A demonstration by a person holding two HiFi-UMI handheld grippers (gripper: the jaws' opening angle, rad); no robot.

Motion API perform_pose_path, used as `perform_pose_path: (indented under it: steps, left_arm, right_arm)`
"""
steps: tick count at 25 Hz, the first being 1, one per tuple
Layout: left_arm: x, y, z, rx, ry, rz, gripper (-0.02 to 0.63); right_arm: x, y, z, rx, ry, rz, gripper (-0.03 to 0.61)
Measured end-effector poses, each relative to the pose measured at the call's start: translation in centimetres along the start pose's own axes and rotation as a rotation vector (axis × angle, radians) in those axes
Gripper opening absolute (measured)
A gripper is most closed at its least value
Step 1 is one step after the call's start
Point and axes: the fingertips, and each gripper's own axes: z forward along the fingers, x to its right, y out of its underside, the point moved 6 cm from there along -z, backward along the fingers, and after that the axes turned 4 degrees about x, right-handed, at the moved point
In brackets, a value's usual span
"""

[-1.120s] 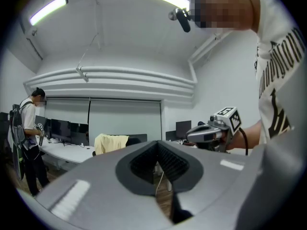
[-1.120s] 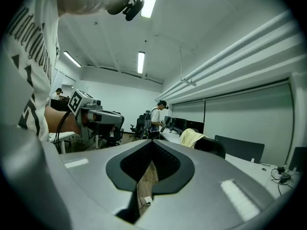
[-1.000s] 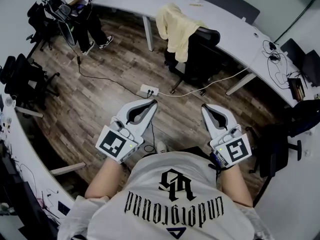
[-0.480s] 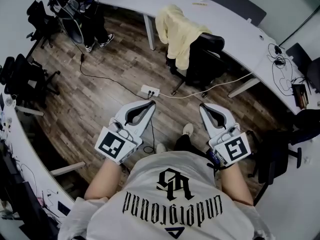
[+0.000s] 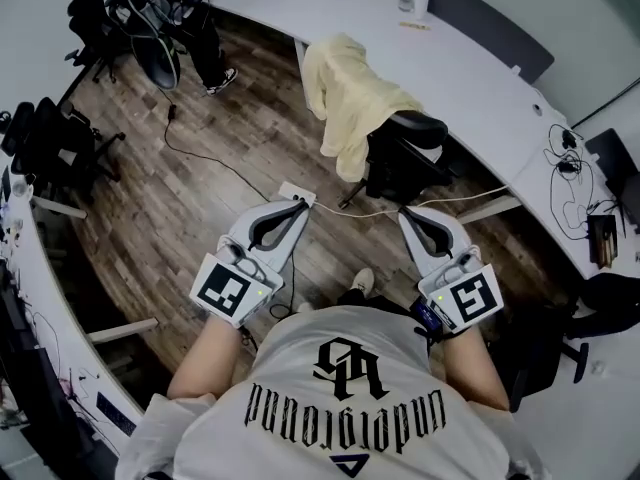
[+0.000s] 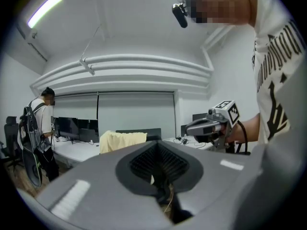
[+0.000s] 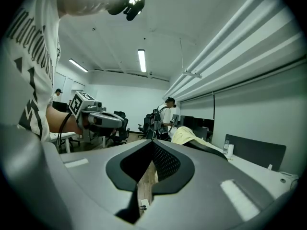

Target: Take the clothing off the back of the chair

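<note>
Closer now: yellow clothing [image 5: 350,103], draped over the chair [image 5: 405,163] back at 12 o'clock, has drawn nearer than a second back. I read left gripper [image 5: 298,205] and right gripper [image 5: 408,216] jaws pressed together, empty.

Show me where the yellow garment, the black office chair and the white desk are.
yellow garment [image 5: 350,93]: head view, draped middle.
black office chair [image 5: 405,158]: head view, uncovered part.
white desk [image 5: 470,78]: head view, bare top.

Bright, even ceiling-strip light [image 7: 142,60]; strong fisheye warp, dark vignette edges.
</note>
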Motion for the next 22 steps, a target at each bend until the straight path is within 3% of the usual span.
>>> perform_pose_path:
  steps: [5,13,20,22]
  left_arm:
    - [-1.1,-0.2,4.4,0.011,-0.039,0.048,0.051]
    - [-2.7,0.0,8.1,-0.029,-0.084,0.058,0.054]
    - [-6.3,-0.2,9.7,-0.058,-0.116,0.060,0.096]
    - [-7.8,0.0,10.5,-0.060,-0.102,0.061,0.114]
  right_arm:
    - [4.9,-0.2,0.7,0.011,-0.052,-0.020,0.006]
    - [10.3,-1.3,2.2,0.008,-0.125,-0.068,0.008]
    - [12.4,-2.1,5.3,0.013,-0.145,-0.088,0.011]
    - [12.6,-2.1,6.4,-0.004,-0.149,-0.085,0.041]
